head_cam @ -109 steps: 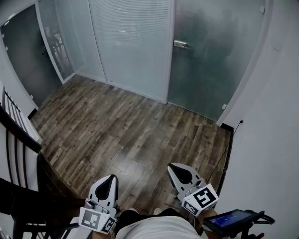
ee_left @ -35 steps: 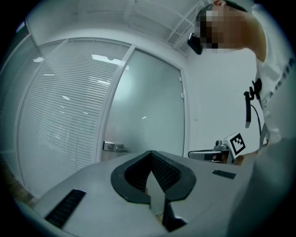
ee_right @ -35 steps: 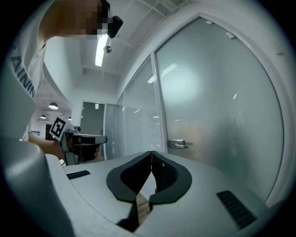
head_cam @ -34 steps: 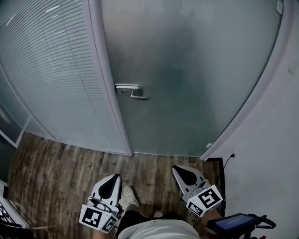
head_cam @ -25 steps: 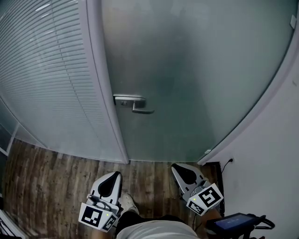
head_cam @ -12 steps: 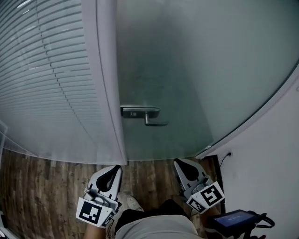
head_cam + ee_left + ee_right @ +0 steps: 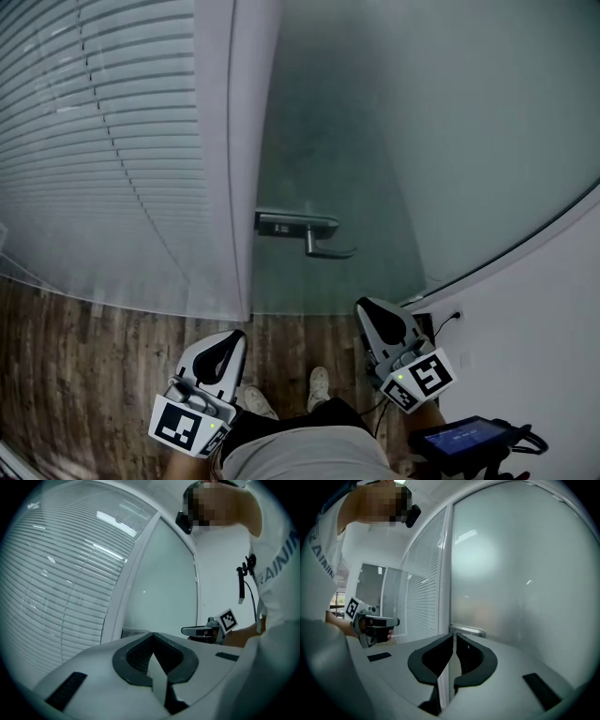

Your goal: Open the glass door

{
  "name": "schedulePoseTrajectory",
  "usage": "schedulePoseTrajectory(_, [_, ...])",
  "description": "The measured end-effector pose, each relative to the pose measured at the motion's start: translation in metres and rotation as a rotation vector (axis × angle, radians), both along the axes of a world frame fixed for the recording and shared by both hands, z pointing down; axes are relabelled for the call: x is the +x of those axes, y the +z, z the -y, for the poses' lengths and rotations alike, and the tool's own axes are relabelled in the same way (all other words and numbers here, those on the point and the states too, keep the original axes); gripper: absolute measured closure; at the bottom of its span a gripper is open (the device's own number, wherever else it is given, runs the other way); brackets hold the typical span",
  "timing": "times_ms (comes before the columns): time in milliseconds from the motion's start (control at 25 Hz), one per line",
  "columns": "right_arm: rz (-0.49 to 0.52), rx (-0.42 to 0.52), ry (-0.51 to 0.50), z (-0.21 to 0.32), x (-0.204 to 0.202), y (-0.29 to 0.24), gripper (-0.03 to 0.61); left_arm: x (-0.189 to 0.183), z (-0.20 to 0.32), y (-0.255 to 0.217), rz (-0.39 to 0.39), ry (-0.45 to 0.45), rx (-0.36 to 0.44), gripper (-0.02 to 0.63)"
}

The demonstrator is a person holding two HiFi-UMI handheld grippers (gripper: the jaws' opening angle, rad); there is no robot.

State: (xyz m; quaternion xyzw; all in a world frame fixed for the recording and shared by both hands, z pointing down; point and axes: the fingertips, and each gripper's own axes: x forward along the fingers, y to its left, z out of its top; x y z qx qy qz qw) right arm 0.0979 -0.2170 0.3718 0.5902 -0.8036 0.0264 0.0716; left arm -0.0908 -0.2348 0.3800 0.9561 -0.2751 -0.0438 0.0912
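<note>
1. low in the head view: left gripper (image 7: 228,340), jaws pressed together on nothing, aimed toward the white frame post (image 7: 239,169).
2. over on the other side: right gripper (image 7: 368,308), likewise closed tight and empty, pointing at the frosted glass door (image 7: 441,131) and clear of it.
3. dead ahead, above and between the two: metal lever handle (image 7: 328,247), hanging off its lock plate (image 7: 294,224) at the door's left edge, just beside the post. untouched by either gripper.
4. through the right gripper view: past the shut tips to the lock plate just above them, with the left gripper off at the left in a hand.
5. through the left gripper view: post and door straight ahead, right gripper showing at the right.
6. left of the post: glass panel with horizontal blinds (image 7: 94,141).
7. underfoot: wooden floor (image 7: 84,356), with pale shoes (image 7: 320,385) between the grippers.
8. far right: white wall (image 7: 553,309), with a socket (image 7: 457,316) low on it and a cable trailing down.
9. bottom right corner: small lit screen (image 7: 461,438) on a dark holder.
</note>
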Motion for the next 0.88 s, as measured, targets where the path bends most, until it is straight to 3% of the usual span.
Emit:
schedulePoseTrajectory(480, [-0.102,-0.078,-0.146,0.051,0.052,0.022,0.480,0.064,0.025,-0.007,0.082,-0.065,0.002,0.614])
schedulePoseTrajectory(720, [-0.198,-0.166,-0.242,0.084,0.065,0.055,0.413,0.093,0.035,0.003,0.149,-0.095,-0.043,0.614])
schedulePoseTrajectory(880, [-0.278,-0.221,-0.284,0.096,0.068,0.072,0.410,0.099,0.030,0.009,0.162,-0.107,-0.056,0.614])
